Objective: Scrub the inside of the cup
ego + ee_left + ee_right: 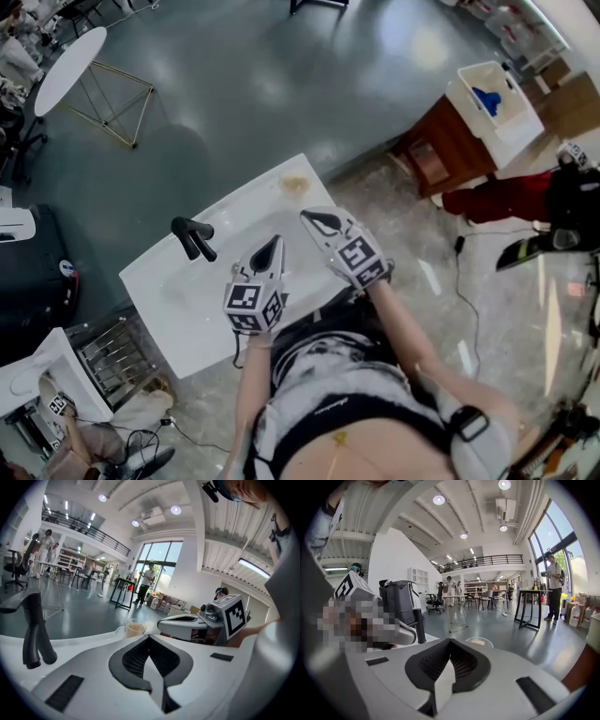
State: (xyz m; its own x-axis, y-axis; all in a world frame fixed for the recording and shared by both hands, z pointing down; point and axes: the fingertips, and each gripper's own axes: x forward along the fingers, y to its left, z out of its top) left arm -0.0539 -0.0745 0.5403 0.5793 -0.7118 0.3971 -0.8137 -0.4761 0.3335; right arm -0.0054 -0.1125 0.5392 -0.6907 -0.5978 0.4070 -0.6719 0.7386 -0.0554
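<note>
My right claw (449, 644) and left claw (149, 641) are both pressed together on nothing, above the white basin counter (178, 309). The clear glass cup with something beige inside (294, 184) stands upright, mouth up, at the counter's far edge. It is ahead of both tips, and the right claw is nearer.

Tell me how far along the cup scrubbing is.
Done: nothing I can confirm; the cup stands at the far corner of the white sink with something beige inside. In hand: nothing; the left gripper and right gripper are both shut and empty, apart from the cup. Left: gripping the cup and scrubbing its inside, it seems.
</note>
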